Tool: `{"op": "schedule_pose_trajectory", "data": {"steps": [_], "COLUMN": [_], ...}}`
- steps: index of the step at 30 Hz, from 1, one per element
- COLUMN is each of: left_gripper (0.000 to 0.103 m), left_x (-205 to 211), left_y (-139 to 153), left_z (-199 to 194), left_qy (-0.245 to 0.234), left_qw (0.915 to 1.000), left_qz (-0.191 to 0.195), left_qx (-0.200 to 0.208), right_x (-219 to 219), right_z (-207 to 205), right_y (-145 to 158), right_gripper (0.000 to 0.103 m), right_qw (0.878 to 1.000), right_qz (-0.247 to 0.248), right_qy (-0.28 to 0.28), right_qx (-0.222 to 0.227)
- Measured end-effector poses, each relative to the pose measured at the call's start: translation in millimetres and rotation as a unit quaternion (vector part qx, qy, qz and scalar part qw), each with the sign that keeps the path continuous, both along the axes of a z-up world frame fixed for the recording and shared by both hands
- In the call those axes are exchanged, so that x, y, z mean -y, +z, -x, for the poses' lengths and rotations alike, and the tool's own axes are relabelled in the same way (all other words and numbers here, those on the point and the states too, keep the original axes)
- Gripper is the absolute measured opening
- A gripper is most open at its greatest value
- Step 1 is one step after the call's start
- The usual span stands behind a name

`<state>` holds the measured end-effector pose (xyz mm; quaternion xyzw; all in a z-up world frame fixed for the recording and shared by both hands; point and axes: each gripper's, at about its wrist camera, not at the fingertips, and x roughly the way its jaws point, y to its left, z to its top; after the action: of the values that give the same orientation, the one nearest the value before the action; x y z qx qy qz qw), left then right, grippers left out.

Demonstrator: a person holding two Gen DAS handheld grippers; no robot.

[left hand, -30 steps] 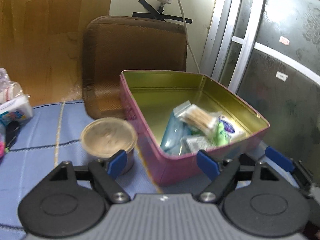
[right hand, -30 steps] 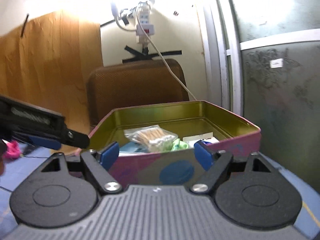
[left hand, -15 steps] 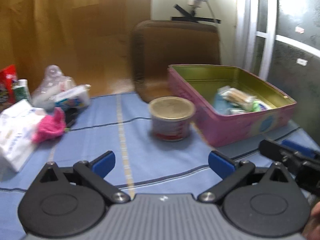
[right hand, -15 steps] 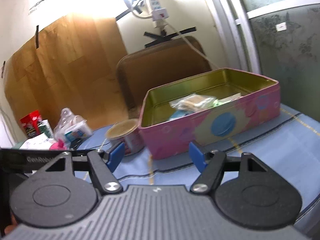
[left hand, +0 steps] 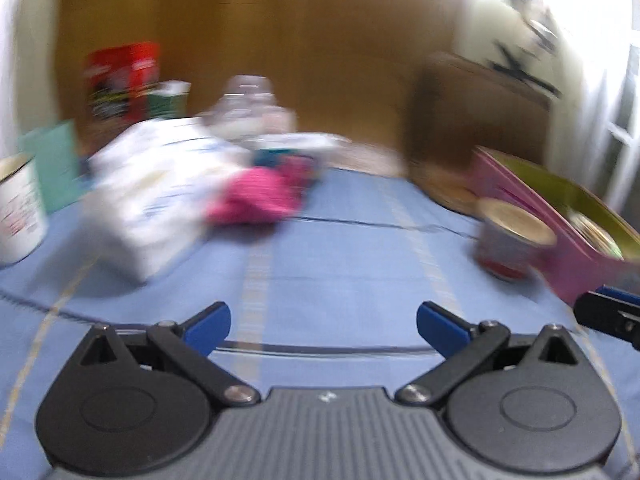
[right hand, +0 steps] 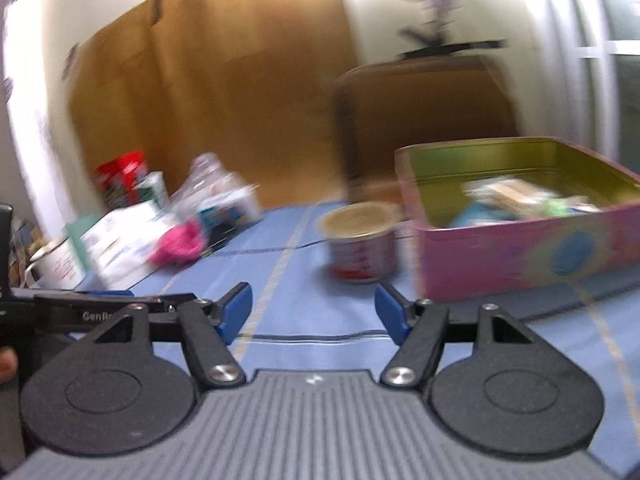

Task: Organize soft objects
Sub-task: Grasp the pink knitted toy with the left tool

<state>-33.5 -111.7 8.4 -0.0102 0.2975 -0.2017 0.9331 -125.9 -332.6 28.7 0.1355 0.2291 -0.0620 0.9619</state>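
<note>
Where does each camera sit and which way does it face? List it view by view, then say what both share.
Left wrist: on the left gripper, jaws open, facing over the blue cloth to the pink item and white pack; the right gripper's tip shows at right.
Right wrist: on the right gripper, jaws open, facing the can and pink tin; the left gripper's bar shows at left.
Shared: cloth, pink item, pack, can, tin.

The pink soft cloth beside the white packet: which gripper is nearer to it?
Left. The left gripper faces the pink soft cloth almost straight ahead; the right gripper sits further right, with the cloth off to its left.
</note>
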Motion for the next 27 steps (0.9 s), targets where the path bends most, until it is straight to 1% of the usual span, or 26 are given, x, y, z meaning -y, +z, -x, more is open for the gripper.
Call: {"op": "schedule_pose_trajectory", "data": {"steps": [4, 5, 6, 7, 8, 9, 12, 13, 14, 15, 17, 19, 22, 24, 25, 26, 27], "left_gripper": [0.102, 0.100, 0.100, 0.100, 0.101, 0.101, 0.101, 0.100, 0.100, 0.100, 0.100, 0.100, 0.100, 0.100, 0.100, 0.099, 0.099], "left_x": [-43, -50, -56, -61, -63, -65, -72, -75, -80, -82, -86, -88, -86, -78, -71, -61, -50], "left_y": [-14, -17, -17, -17, -16, -16, -17, -17, -18, -19, -19, -20, -22, -20, -18, -16, -14], "left_z": [-16, -18, -20, -19, -18, -18, -20, -21, -23, -24, -24, -27, -38, -36, -32, -27, -22], "left_qy": [0.061, 0.065, 0.059, 0.056, 0.062, 0.070, 0.069, 0.069, 0.068, 0.066, 0.063, 0.059, 0.038, 0.024, 0.009, -0.021, -0.049], "left_qw": [0.9980, 0.9977, 0.9972, 0.9962, 0.9953, 0.9944, 0.9917, 0.9908, 0.9898, 0.9890, 0.9877, 0.9863, 0.9866, 0.9883, 0.9883, 0.9857, 0.9819], "left_qz": [-0.001, 0.018, 0.046, 0.067, 0.073, 0.079, 0.108, 0.116, 0.126, 0.132, 0.143, 0.153, 0.155, 0.146, 0.147, 0.158, 0.170], "left_qx": [0.017, 0.006, -0.002, 0.006, 0.013, 0.014, 0.009, 0.007, 0.004, 0.000, -0.007, -0.014, -0.033, -0.037, -0.042, -0.055, -0.068], "right_x": [-22, -29, -36, -43, -49, -57, -80, -86, -90, -91, -88, -82, -73, -50, -40, -27, -19], "right_z": [-65, -86, -109, -128, -149, -172, -229, -241, -251, -257, -252, -232, -190, -148, -127, -103, -88], "right_y": [-1, -2, -4, -5, -8, -12, -29, -35, -40, -43, -42, -38, -37, -34, -33, -31, -31], "right_gripper": [0.057, 0.057, 0.057, 0.058, 0.058, 0.059, 0.079, 0.078, 0.076, 0.049, 0.049, 0.048, 0.048, 0.048, 0.048, 0.048, 0.048], "right_qw": [0.997, 0.995, 0.992, 0.990, 0.987, 0.983, 0.968, 0.966, 0.963, 0.961, 0.963, 0.965, 0.968, 0.969, 0.971, 0.972, 0.974], "right_qz": [0.015, 0.018, 0.022, 0.029, 0.041, 0.061, 0.122, 0.137, 0.141, 0.133, 0.126, 0.119, 0.112, 0.110, 0.110, 0.109, 0.107], "right_qy": [0.077, 0.101, 0.126, 0.139, 0.154, 0.172, 0.212, 0.213, 0.221, 0.230, 0.225, 0.222, 0.204, 0.198, 0.194, 0.188, 0.179], "right_qx": [-0.010, -0.013, -0.012, -0.009, -0.008, -0.016, -0.052, -0.060, -0.069, -0.079, -0.079, -0.080, -0.094, -0.093, -0.091, -0.089, -0.086]}}
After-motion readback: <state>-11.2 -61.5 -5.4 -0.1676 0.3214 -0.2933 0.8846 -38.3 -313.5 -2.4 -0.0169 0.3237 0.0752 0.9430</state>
